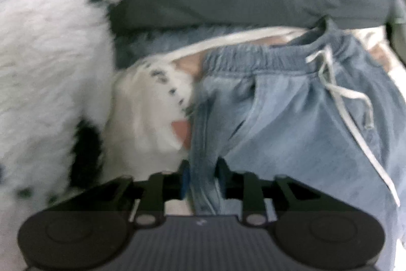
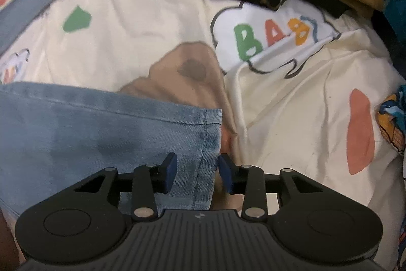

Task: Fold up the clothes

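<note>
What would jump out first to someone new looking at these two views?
Probably the blue pants, bunched between the left gripper fingers, with a white drawstring trailing from the waistband. Next, the fluffy white spotted garment on the left, and in the right view the cream sheet printed BABY beyond the open right gripper.

Soft, even light; left view motion-blurred; edges bend fisheye-style.

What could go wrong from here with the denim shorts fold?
1. The right gripper stands open around the shorts' hem corner, pads apart from the cloth; the corner may flop and spoil the fold.
2. The left gripper pinches a bunched fold near the waistband; pulling could drag the fluffy white garment touching it.
3. The loose drawstring could snag.
</note>
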Demonstrator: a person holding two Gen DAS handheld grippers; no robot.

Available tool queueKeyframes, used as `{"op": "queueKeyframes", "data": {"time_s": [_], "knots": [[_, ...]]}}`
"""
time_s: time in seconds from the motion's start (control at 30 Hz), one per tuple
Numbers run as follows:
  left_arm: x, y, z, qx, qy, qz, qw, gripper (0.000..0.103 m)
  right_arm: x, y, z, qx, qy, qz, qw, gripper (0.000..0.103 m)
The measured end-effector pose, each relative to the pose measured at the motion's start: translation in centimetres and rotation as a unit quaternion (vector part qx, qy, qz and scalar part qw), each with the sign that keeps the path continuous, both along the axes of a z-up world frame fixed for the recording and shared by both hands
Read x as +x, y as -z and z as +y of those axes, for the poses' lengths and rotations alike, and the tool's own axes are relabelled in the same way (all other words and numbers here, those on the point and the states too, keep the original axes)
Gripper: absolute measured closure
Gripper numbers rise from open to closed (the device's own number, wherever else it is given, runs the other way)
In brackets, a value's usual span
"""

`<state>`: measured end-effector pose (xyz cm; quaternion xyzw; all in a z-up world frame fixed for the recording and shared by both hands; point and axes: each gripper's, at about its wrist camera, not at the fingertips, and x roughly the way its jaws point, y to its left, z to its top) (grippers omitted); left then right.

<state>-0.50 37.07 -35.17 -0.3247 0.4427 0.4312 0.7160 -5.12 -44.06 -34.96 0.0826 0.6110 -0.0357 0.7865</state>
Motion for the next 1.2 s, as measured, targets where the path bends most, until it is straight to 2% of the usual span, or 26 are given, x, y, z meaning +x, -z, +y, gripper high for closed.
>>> {"op": "queueKeyframes", "data": {"time_s": [0.07,0.13,0.27,0.33,0.5,0.57,0.63,0.7,0.8,0.9,1.03,1.2], "knots": [[0.1,-1.4,-0.6,0.022,0.011,0.020,0.9995,0.071,0.2,-0.7,-0.5,-0.009,0.002,-0.016,1.000,0.060],[0.6,-2.5,-1.1,0.042,0.045,0.031,0.9976,0.070,0.5,-1.1,-0.8,-0.021,-0.001,-0.020,1.000,0.060],[2.6,-4.0,-2.3,0.094,0.112,0.038,0.9884,0.071,2.7,-1.5,-1.7,-0.032,-0.009,-0.008,0.999,0.060],[3.7,-4.1,-2.5,0.099,0.136,0.037,0.9851,0.075,3.6,-1.2,-2.0,-0.041,-0.009,0.003,0.999,0.060],[6.6,-3.8,-2.6,0.093,0.185,0.036,0.9777,0.091,3.0,0.0,-1.6,-0.048,0.001,0.052,0.998,0.060],[7.5,-3.6,-2.3,0.090,0.198,0.035,0.9753,0.092,2.9,0.4,-1.3,-0.048,-0.002,0.064,0.997,0.060],[8.4,-2.8,-1.5,0.076,0.201,0.032,0.9760,0.097,2.8,0.9,-1.1,-0.044,-0.005,0.071,0.997,0.060],[9.4,-1.7,-0.6,0.063,0.203,0.033,0.9765,0.097,2.8,1.4,-1.1,-0.043,-0.006,0.073,0.996,0.060],[10.1,0.0,1.3,0.067,0.180,0.057,0.9797,0.101,2.8,2.0,-1.2,-0.042,-0.003,0.067,0.997,0.060],[10.2,1.5,3.1,0.052,0.159,0.053,0.9845,0.100,2.5,1.9,-1.6,-0.041,-0.002,0.057,0.998,0.060],[10.3,1.9,3.9,0.052,0.165,0.053,0.9835,0.100,2.3,1.2,-2.2,-0.046,-0.007,0.062,0.997,0.060],[9.6,1.2,3.8,0.040,0.184,0.063,0.9802,0.100,3.6,-1.6,-3.1,-0.065,-0.013,0.049,0.997,0.060]]}}
